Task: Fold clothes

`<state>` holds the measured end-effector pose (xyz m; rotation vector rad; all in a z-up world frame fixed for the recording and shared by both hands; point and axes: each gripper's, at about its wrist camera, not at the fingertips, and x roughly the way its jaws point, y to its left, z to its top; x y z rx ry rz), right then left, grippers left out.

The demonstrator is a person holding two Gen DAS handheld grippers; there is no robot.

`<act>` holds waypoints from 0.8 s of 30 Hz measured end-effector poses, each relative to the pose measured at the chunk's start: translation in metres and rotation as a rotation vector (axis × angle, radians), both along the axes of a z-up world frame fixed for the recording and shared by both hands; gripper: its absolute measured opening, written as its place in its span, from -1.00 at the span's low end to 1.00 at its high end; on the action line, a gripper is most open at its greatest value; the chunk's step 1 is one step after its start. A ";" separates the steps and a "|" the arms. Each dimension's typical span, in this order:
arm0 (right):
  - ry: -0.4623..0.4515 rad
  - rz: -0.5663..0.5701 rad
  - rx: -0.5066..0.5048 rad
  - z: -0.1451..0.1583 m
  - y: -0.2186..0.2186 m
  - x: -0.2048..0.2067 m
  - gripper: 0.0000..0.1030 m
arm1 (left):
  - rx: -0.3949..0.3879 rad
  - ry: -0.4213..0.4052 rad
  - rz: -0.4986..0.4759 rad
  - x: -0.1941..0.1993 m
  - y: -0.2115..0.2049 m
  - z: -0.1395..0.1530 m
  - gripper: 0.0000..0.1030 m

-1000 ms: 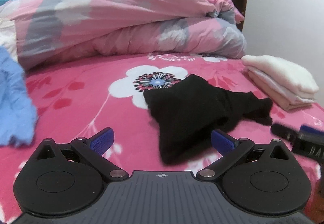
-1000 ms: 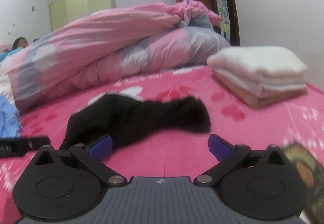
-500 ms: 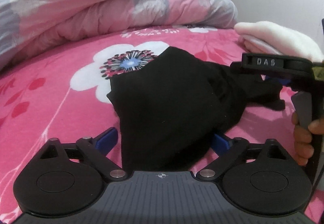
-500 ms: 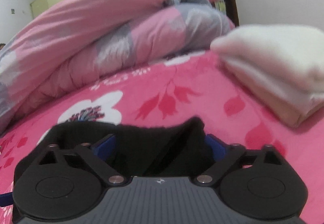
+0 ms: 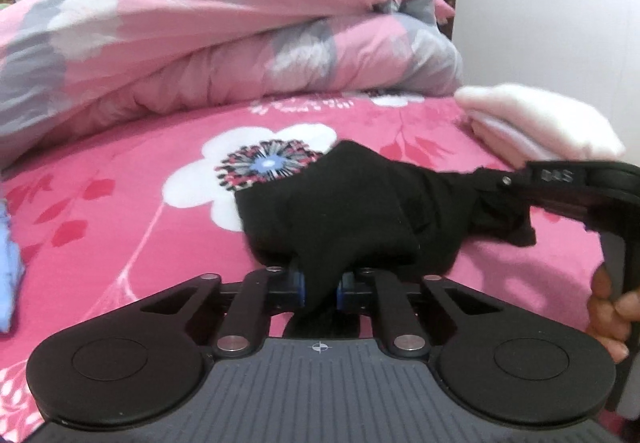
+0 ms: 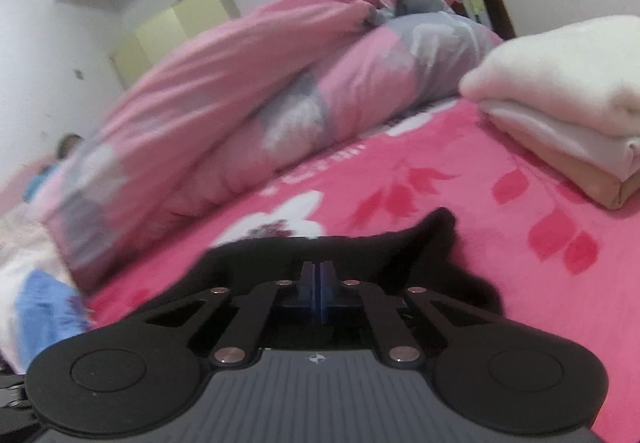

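Both tongs [image 5: 320, 289] [image 6: 318, 297] now clamped on black garment [image 5: 352, 211].

Both my wrist cams get soft, even indoor light, fairly bright, no hard glare; source not in view. Shadows faint: just a thin dark band under the black garment [image 5: 344, 211] on the pink bedsheet [image 5: 120, 203]. Left view is sharper in the middle, w/ the flower print crisp; the folded cream stack [image 5: 536, 127] at right is smeared, a bit blown out. Right view is blurry overall, esp. the quilt [image 6: 260, 91], the wall and the blue cloth [image 6: 44, 307] at left edge. Garment reads as flat black in both, almost no fold detail. Strong fisheye bend: doorframe curves, corners go dark. My gripper bodies up close look sharp.
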<state>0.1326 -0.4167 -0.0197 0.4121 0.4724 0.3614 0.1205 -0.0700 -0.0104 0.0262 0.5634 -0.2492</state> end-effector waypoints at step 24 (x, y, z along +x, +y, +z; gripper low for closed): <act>0.068 0.188 0.093 0.025 -0.001 -0.171 -0.95 | -0.159 0.169 0.002 -0.139 0.122 0.009 -0.79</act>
